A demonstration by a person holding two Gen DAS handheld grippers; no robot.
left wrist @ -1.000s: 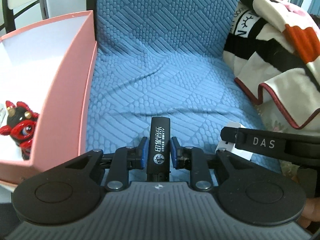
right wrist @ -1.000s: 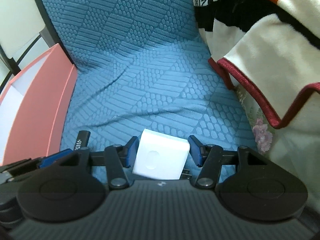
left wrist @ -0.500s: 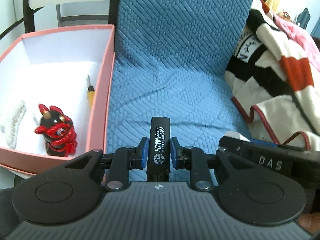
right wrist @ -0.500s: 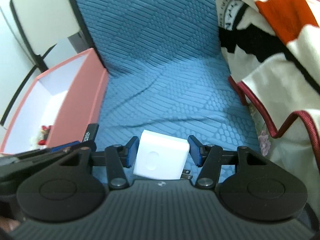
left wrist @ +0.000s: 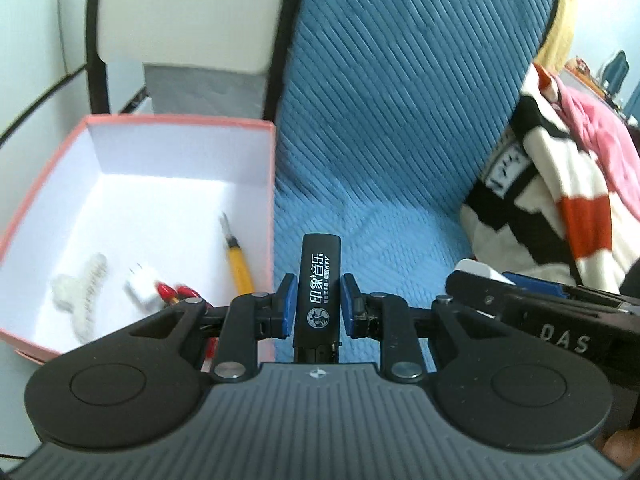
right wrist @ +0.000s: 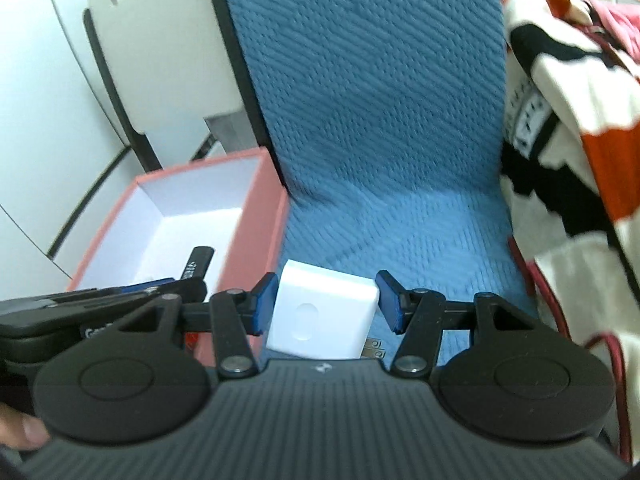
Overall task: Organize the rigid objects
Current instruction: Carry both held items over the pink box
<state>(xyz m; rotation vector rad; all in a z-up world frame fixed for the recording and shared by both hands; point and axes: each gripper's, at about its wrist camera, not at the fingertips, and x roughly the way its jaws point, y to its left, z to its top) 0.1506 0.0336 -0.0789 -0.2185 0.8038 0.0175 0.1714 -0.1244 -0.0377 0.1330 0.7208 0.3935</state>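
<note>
Clamped between your left gripper's (left wrist: pixel 316 306) blue pads is the black lighter (left wrist: pixel 318 292), gripped low on its body so most of its length juts forward, clear to drop end-first. Your right gripper (right wrist: pixel 326 308) is closed on the white charger (right wrist: pixel 322 316): the left pad presses its side, and the right pad seems to meet only its far corner, though blur makes that contact hard to judge. Its metal prongs point back toward the palm, out of the way.

Both loads hang in the air above the blue quilted seat (left wrist: pixel 380 240), which suits a carry, not a set-down. The pink box (left wrist: pixel 264 128) stands to the left, hard against the seat's edge, open-topped, so I judge it the destination. Inside it lie a yellow-handled knife (left wrist: pixel 238 258) along the right wall, a small white plug (left wrist: pixel 140 284), a fluffy white piece (left wrist: pixel 80 292) and something red (left wrist: pixel 176 292), mostly hidden behind your gripper. Bare floor at the far end offers landing room. A striped blanket (left wrist: pixel 560 200) is heaped at the right.
</note>
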